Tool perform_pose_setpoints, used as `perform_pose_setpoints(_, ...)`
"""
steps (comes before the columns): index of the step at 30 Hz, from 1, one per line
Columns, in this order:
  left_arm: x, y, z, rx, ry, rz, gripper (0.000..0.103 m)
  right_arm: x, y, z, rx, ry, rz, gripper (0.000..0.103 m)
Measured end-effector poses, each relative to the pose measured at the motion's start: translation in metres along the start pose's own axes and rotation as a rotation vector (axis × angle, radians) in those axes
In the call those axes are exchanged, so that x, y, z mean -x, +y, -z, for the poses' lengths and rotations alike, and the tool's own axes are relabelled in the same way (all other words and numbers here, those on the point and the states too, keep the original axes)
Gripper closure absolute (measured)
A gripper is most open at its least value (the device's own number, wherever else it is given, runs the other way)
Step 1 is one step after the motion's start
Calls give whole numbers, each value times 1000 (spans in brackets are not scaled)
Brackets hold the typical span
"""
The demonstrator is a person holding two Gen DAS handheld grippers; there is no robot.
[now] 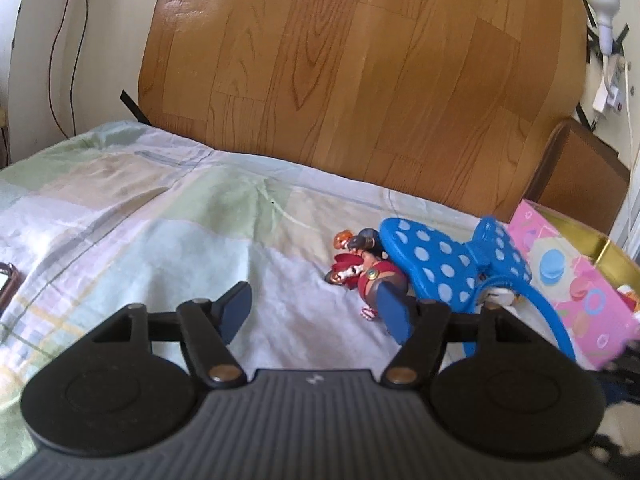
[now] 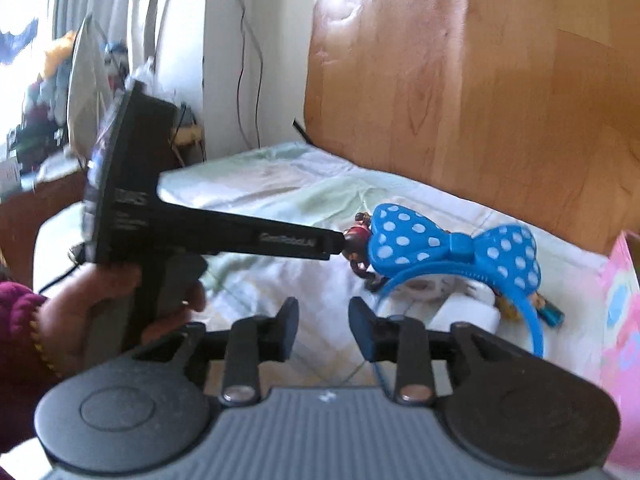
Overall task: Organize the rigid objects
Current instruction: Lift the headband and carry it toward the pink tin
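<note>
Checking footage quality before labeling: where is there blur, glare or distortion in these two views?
Left wrist: fisheye bends the wooden headboard; figurine soft. Right wrist: window blown out at left, left tool motion-blurred, blue bow headband fairly sharp.

A blue headband bow (image 1: 448, 264) with pale polka dots, a red-and-orange figurine (image 1: 362, 268), a pink box (image 1: 576, 280), a pastel checked bedsheet (image 1: 140, 208).

A bed (image 1: 160, 216) is seen, covered by a pale checked sheet (image 2: 280, 184). Lying on it are a blue polka-dot bow headband (image 1: 440, 256), a small red toy figure (image 1: 360, 272) touching the bow's edge, and a pink box (image 1: 576, 280) just beside the headband.
</note>
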State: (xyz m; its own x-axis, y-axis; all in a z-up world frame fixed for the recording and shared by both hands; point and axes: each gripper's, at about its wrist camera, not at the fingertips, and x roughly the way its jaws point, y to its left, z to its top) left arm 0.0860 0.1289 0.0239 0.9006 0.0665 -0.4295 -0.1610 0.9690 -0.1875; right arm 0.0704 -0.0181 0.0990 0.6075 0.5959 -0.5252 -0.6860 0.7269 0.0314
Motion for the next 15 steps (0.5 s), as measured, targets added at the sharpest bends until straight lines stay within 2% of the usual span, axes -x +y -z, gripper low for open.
perform_pose_setpoints(5,2,-3,2,-28,1,-29,32,33,-7,15,-51,-70,54,71)
perform_pose_setpoints(8,10,0,2,2,14,-57,32,52,-24,22,-106,-114,117,71)
perform_pose_setpoints(11,28,2,5,94,55,-48,32,68,-52,25,-196,-154,191,71)
perform_pose_setpoints(15,51,-22,0,79,80,-22,29,68,-83,32,-301,-150,239,71)
